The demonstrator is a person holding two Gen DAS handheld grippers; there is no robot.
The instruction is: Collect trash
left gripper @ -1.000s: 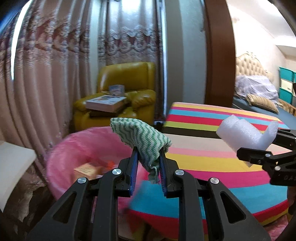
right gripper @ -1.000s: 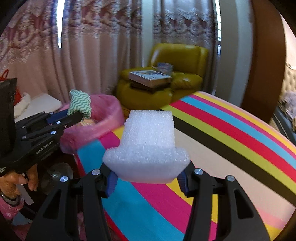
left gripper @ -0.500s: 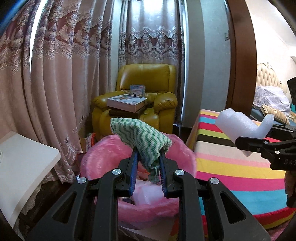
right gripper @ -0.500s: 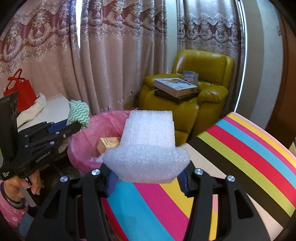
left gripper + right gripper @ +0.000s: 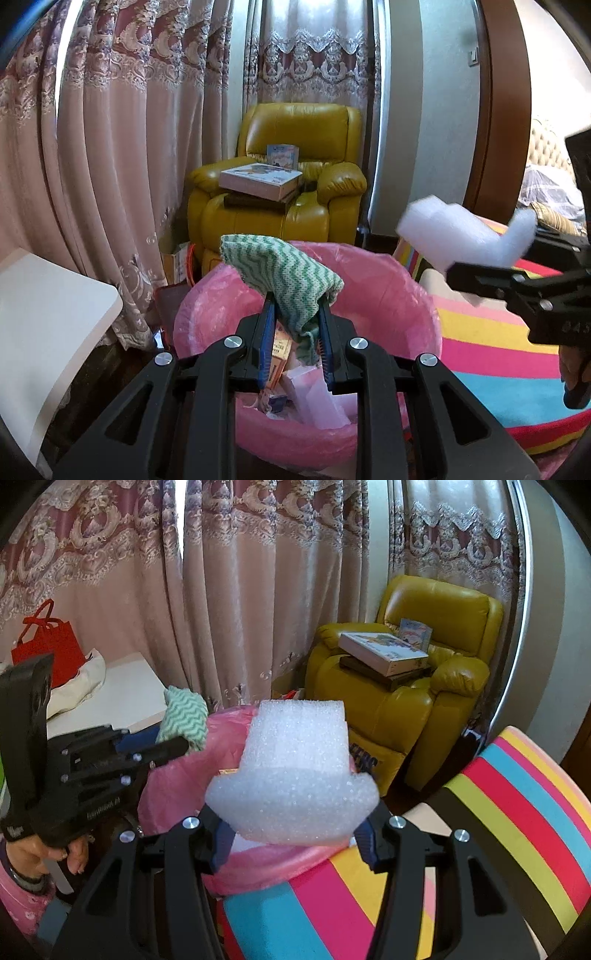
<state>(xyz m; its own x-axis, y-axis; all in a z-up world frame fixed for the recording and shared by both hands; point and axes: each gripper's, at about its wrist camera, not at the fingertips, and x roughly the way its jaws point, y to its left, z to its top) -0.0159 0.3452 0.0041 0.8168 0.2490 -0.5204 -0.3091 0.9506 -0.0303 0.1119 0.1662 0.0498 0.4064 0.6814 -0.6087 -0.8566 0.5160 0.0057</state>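
A green-and-white zigzag cloth (image 5: 284,278) is pinched in my left gripper (image 5: 295,332), which is shut on it and hangs over the pink-lined trash bin (image 5: 388,280). Inside the bin lie a small orange box and some white and pink scraps. My right gripper (image 5: 291,834) is shut on a chunk of white foam (image 5: 295,775) and hovers at the bin's (image 5: 229,731) near rim beside the striped table. In the left wrist view the foam (image 5: 465,234) shows at the right; in the right wrist view the cloth (image 5: 184,720) shows at the left.
A striped round table (image 5: 517,830) sits right of the bin. A yellow armchair (image 5: 295,184) with stacked boxes stands behind it, against pink curtains. A white table (image 5: 44,314) is at the left, with a red bag (image 5: 48,642) on it. A person's hand (image 5: 55,853) holds the left gripper.
Both grippers have swung left from over the striped table toward the bin. The bin now sits centred under the left gripper, and each gripper still holds its piece.
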